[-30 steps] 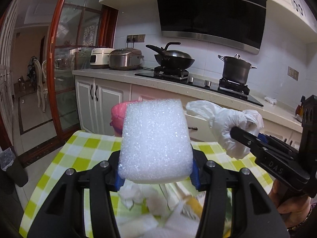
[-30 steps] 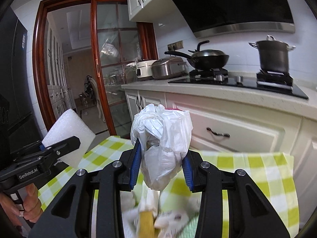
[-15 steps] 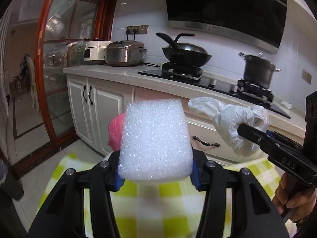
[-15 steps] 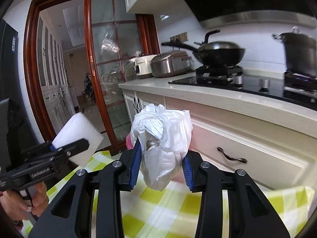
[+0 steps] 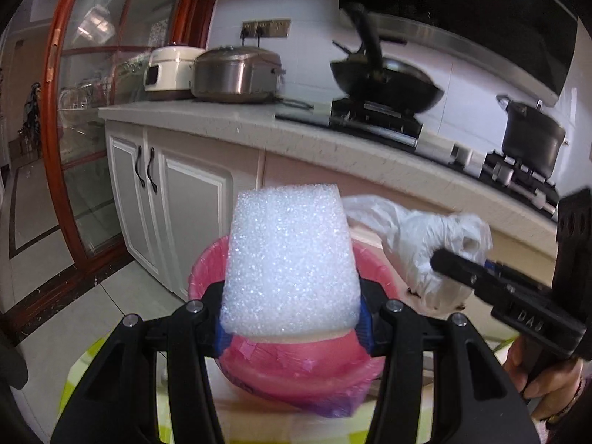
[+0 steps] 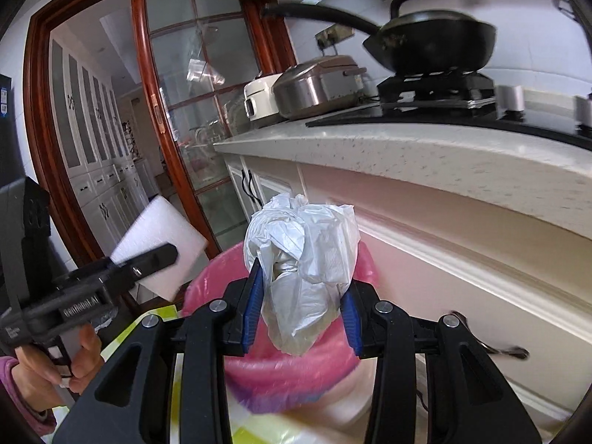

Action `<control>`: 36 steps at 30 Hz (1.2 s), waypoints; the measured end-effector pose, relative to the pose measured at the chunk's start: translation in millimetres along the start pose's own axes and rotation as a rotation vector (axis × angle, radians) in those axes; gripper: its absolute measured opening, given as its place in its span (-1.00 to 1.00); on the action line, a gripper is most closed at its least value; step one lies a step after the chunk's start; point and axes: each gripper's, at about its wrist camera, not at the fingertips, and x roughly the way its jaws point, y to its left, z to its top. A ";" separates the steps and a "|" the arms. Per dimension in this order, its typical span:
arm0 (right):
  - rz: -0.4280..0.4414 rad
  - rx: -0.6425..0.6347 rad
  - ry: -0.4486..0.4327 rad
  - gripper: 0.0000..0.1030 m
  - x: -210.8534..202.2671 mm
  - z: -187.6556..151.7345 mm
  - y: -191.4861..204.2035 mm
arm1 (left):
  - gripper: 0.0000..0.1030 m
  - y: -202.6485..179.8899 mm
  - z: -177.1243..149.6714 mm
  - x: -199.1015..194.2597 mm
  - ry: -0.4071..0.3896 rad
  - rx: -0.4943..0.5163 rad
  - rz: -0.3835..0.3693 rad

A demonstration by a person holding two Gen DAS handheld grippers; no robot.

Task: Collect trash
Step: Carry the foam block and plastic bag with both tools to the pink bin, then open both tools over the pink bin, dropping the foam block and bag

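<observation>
My left gripper (image 5: 290,327) is shut on a white foam block (image 5: 290,262) and holds it over a bin lined with a pink bag (image 5: 296,370). My right gripper (image 6: 301,320) is shut on a crumpled white plastic bag (image 6: 303,255) above the same pink-lined bin (image 6: 288,370). The right gripper and its bag show at the right of the left wrist view (image 5: 421,236). The left gripper with the foam block shows at the left of the right wrist view (image 6: 159,244).
A white kitchen counter (image 5: 229,122) with cabinets stands just behind the bin, bearing a wok (image 5: 384,88), a pot (image 5: 531,135) and rice cookers (image 5: 233,74). The green checked table edge (image 5: 77,381) is below. A glass door with a red frame (image 6: 177,111) is at the left.
Both grippers have moved forward off the checked table with their loads, toward the counter. The pink-lined bin now lies right under them.
</observation>
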 end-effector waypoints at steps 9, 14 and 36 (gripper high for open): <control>0.020 0.001 0.016 0.29 33.3 0.5 -10.7 | 0.48 18.3 -15.7 27.8 0.026 -0.015 0.015; 0.045 0.015 -0.029 0.29 -22.8 8.1 -7.3 | 0.48 18.9 -15.8 -23.8 -0.012 -0.058 0.032; -0.055 -0.075 -0.085 0.47 -392.2 -122.3 119.4 | 0.91 -145.8 -147.4 -376.4 -0.114 0.096 0.045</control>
